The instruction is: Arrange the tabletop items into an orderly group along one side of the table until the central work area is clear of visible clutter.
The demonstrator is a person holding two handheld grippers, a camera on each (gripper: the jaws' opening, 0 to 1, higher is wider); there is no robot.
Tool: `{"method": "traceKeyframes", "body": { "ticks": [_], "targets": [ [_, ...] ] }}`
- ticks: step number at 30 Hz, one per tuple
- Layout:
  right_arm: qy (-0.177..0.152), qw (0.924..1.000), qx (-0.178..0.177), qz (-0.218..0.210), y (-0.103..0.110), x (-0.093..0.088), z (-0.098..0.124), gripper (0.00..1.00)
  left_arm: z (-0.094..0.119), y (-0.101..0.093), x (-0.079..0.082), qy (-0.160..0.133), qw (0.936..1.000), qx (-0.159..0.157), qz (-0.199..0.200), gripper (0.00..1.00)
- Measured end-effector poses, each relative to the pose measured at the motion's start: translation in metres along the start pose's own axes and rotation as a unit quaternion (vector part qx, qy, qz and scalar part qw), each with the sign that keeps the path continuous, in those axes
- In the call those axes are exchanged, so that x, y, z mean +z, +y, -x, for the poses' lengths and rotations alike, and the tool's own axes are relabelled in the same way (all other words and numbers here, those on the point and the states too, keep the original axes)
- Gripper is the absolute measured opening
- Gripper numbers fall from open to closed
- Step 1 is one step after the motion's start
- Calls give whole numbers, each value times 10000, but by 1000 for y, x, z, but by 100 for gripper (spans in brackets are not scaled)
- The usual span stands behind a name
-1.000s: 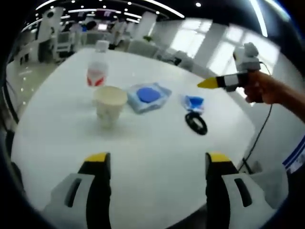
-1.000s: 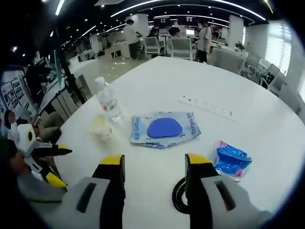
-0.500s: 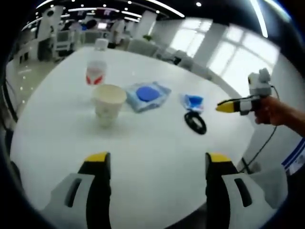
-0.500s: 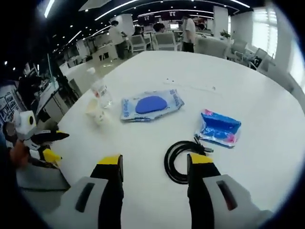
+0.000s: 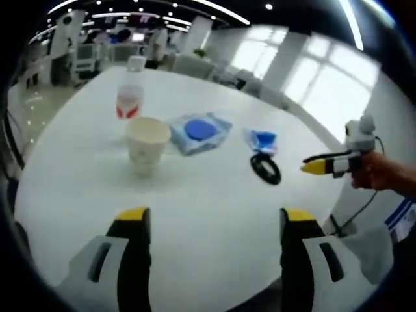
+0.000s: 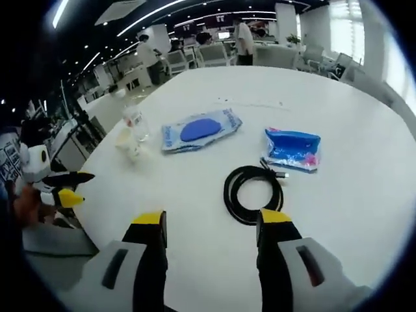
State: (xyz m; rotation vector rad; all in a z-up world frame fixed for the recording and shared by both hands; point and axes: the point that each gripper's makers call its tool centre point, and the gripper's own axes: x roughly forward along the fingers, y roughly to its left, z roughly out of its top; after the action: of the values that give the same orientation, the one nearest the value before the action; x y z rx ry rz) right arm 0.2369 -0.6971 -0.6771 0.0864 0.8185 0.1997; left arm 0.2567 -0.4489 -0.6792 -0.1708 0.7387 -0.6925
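On the white table (image 5: 195, 208) stand a paper cup (image 5: 148, 140) and a water bottle (image 5: 130, 91) behind it. A clear pack with a blue pad (image 5: 201, 130), a blue tissue packet (image 5: 263, 139) and a coiled black cable (image 5: 266, 168) lie further right. My left gripper (image 5: 211, 218) is open above the near table edge, nothing between its jaws. My right gripper (image 6: 211, 221) is open, just short of the black cable (image 6: 253, 185), with the tissue packet (image 6: 292, 148), the blue-pad pack (image 6: 201, 129), cup (image 6: 128, 144) and bottle (image 6: 135, 122) beyond. The right gripper (image 5: 325, 166) enters the left gripper view from the right.
A power strip (image 6: 250, 103) lies flat in the table behind the items. Chairs and desks (image 6: 214, 55) and several people stand beyond the far edge. The left gripper (image 6: 62, 192) and a hand show at the table's left edge. Bare table lies between the grippers and the items.
The right gripper has drawn back and lowered toward the table's near right edge, so the cable now lies just ahead of its jaws. The left gripper and the items have stayed put.
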Motion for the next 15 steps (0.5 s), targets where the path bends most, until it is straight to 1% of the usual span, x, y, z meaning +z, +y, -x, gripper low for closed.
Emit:
{"method": "traceKeyframes", "body": {
  "ticks": [9, 11, 15],
  "targets": [
    [51, 9999, -10, -150, 6, -18, 4, 55, 1, -2, -2, 35, 10000, -6, -35, 79],
    [109, 9997, -12, -215, 6, -25, 4, 55, 1, -2, -2, 35, 10000, -20, -32, 79],
    [145, 9994, -4, -325, 9, -33, 5, 55, 1, -2, -3, 42, 10000, -32, -16, 79]
  ]
}}
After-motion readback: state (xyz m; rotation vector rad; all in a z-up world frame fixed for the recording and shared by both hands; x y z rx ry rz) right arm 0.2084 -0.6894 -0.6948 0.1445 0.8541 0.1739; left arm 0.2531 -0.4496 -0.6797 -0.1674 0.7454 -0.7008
